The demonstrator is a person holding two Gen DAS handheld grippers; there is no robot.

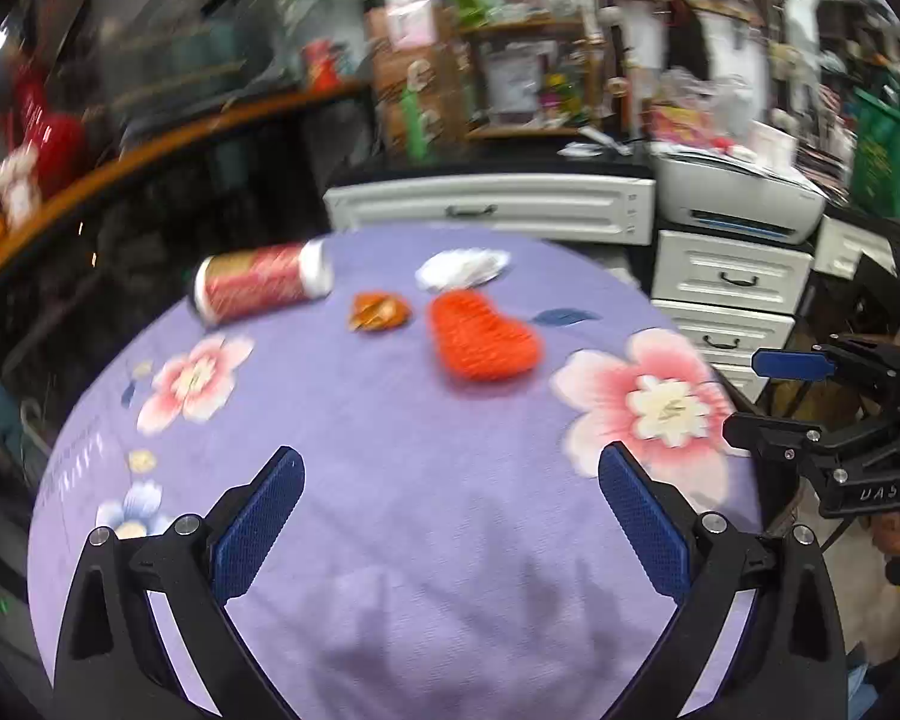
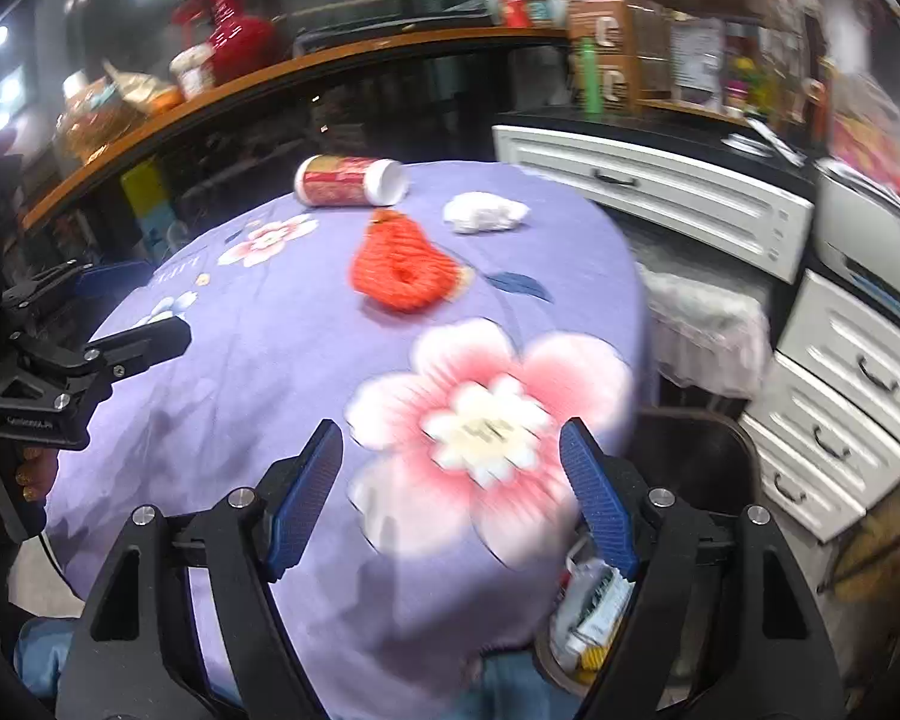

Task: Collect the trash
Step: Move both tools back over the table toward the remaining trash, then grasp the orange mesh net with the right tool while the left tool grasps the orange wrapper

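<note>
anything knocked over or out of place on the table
Yes. The red canister with a white lid lies on its side near the far edge of the purple floral tablecloth. Loose litter sits near it: a crumpled white tissue, an orange net and a small orange wrapper.

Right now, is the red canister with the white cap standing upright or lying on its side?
On its side: the red canister lies flat on the purple tablecloth, its white cap facing sideways.

A round tabletop point(image 1: 390, 510) wears a purple cloth with big pink flowers point(image 2: 486, 426). Behind it stand white drawers point(image 1: 732, 279) with dark handles. A gray printer point(image 1: 744, 198) sits on top of them. A long wooden shelf point(image 2: 306, 66) holds a red vase point(image 2: 234, 30). A green bottle point(image 2: 591, 75) stands farther back.
</note>
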